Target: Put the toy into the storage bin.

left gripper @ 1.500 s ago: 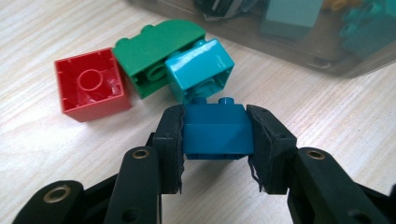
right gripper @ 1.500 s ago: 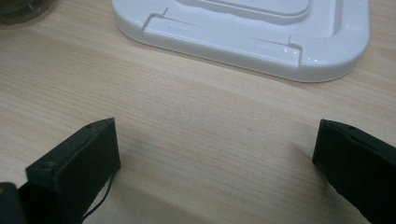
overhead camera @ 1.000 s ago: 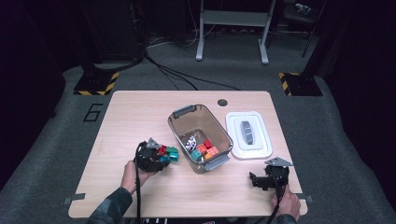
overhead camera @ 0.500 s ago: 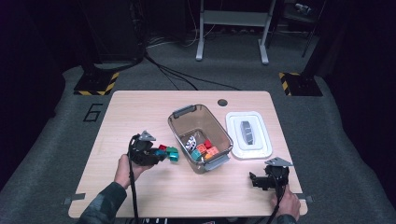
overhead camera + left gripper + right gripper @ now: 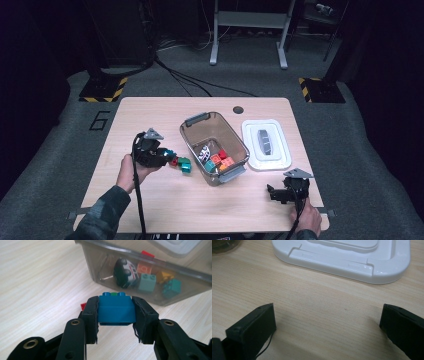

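Bin [image 5: 200, 131] mid-table [image 5: 150, 110]; lid [image 5: 266, 145] right of it; loose bricks [image 5: 181, 163] left; toy car [image 5: 204, 152] inside bin.

A lab: dark carpet, hazard-striped floor blocks [image 5: 104, 90], numbered table [image 5: 150, 112].

The pale wood-grain tabletop [image 5: 317, 315] looks like matt laminate, smooth, with fine streaks. The blue studded plastic brick [image 5: 115, 308] has a soft satin sheen. The black rubbery pads [image 5: 93, 315] that clamp it look matt and frayed at the edges, set on smooth black plastic arms with brass-coloured metal rivets. The smoky translucent plastic bin [image 5: 152, 293] is glossy and clear enough to show the toys inside. The white plastic lid [image 5: 342, 257] is smooth and shiny. The grey floor [image 5: 75, 135] looks like rough carpet.
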Action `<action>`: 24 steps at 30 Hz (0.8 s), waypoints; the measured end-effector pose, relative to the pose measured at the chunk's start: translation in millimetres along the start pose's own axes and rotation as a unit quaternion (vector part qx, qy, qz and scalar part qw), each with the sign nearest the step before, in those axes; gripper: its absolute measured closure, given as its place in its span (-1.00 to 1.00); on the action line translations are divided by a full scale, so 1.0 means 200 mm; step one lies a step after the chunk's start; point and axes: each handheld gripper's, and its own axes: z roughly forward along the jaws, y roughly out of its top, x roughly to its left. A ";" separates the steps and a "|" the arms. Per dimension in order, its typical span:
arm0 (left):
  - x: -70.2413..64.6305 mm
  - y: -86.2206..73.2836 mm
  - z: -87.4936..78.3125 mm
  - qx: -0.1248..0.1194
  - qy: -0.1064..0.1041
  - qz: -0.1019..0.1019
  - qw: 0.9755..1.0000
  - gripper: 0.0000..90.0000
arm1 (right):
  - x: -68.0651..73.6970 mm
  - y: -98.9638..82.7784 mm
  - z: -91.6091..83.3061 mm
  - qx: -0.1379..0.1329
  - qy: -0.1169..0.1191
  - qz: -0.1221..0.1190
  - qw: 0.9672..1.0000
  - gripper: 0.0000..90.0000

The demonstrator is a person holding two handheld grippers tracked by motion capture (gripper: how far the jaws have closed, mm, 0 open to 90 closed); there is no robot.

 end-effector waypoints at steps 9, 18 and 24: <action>-0.01 0.16 -0.11 -0.014 0.000 0.018 1.000 0.31 | 0.00 0.00 0.00 0.000 0.000 0.000 1.000 -1.00; -0.07 0.31 -0.11 -0.025 -0.006 0.043 0.999 0.31 | 0.00 0.00 0.00 0.000 0.000 0.000 1.000 -1.00; -0.12 0.39 -0.09 -0.027 -0.015 0.054 0.998 0.31 | 0.00 0.00 0.00 0.000 0.000 0.000 1.000 -1.00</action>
